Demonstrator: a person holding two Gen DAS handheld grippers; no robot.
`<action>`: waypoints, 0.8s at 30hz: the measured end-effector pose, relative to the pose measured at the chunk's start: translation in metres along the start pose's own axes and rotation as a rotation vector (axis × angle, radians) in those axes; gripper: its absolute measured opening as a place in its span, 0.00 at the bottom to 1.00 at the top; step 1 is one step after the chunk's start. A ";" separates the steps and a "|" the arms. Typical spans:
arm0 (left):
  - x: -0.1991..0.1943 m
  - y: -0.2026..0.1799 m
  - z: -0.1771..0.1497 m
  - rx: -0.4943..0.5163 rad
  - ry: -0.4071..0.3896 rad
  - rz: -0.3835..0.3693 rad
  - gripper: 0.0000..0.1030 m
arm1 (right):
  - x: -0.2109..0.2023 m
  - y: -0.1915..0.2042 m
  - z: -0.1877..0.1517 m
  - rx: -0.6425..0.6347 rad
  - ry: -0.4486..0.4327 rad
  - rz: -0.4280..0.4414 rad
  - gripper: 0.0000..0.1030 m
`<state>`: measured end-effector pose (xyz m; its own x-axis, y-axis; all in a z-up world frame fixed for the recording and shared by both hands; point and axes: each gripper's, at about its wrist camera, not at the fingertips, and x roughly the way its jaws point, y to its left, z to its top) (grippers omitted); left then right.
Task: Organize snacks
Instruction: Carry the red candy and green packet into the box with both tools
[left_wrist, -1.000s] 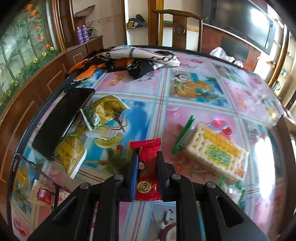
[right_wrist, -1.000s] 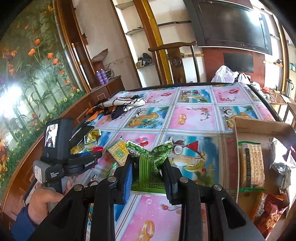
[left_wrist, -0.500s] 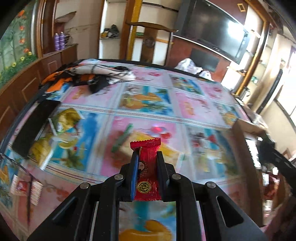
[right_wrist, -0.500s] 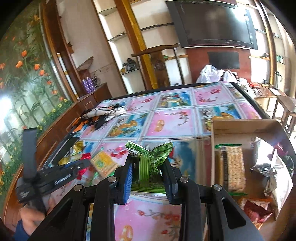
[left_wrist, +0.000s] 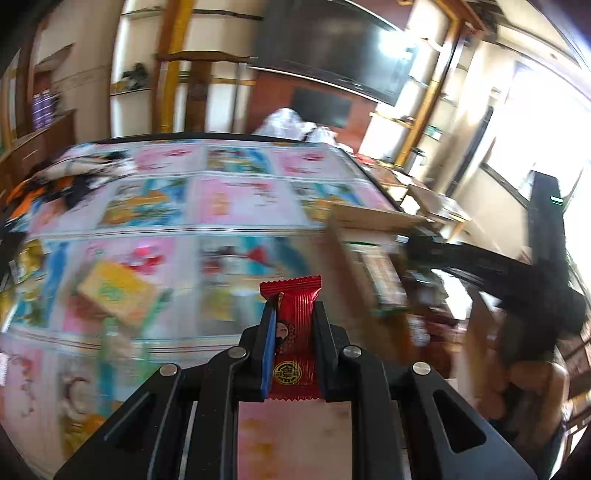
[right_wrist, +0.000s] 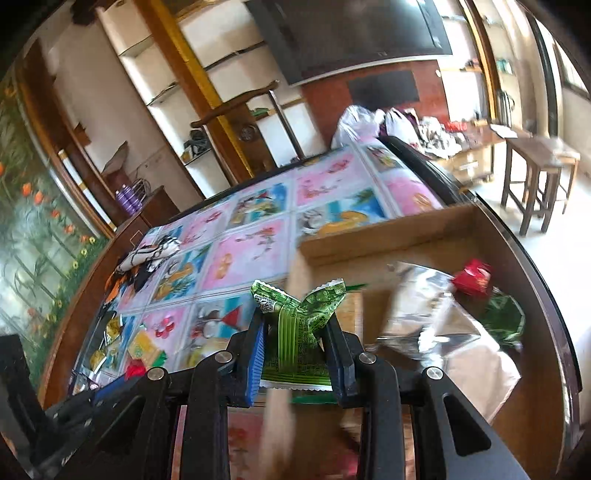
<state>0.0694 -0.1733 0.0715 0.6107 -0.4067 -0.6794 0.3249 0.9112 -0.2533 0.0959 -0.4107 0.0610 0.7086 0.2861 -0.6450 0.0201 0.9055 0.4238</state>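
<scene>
My left gripper (left_wrist: 293, 314) is shut on a small red snack packet (left_wrist: 293, 343) that stands upright between its pads, above the table's patterned cloth. To its right lies the cardboard box (left_wrist: 369, 221), blurred, with the other gripper's black body (left_wrist: 517, 273) over it. My right gripper (right_wrist: 297, 328) is shut on a crumpled green snack packet (right_wrist: 295, 332), held over the near wall of the cardboard box (right_wrist: 388, 236). Inside the box lie a silver foil bag (right_wrist: 443, 332), a red wrapped snack (right_wrist: 472, 280) and a green wrapper (right_wrist: 506, 317).
A yellow cracker pack (left_wrist: 114, 291) and other loose snacks (right_wrist: 114, 343) lie at the table's left. Crumpled cloth (right_wrist: 147, 258) sits at the far left edge. A wooden chair (right_wrist: 243, 122) stands behind the table, stools (right_wrist: 535, 177) to the right. A hand (left_wrist: 532, 384) shows at the right.
Both grippers have swung to the right with their packets held. The left view now faces the box instead of the loose snacks. The right gripper has come over the box and rolled.
</scene>
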 end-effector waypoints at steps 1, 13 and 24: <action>0.001 -0.009 -0.001 0.011 0.004 -0.016 0.17 | 0.001 -0.007 0.001 0.012 0.009 0.006 0.30; 0.041 -0.100 -0.024 0.139 0.083 -0.121 0.17 | 0.014 -0.033 -0.002 0.040 0.104 -0.048 0.30; 0.053 -0.105 -0.022 0.160 0.027 -0.081 0.17 | 0.009 -0.042 0.001 0.028 0.096 -0.127 0.30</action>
<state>0.0516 -0.2891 0.0471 0.5595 -0.4740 -0.6799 0.4843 0.8527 -0.1960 0.1023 -0.4468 0.0385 0.6281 0.1997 -0.7521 0.1257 0.9278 0.3513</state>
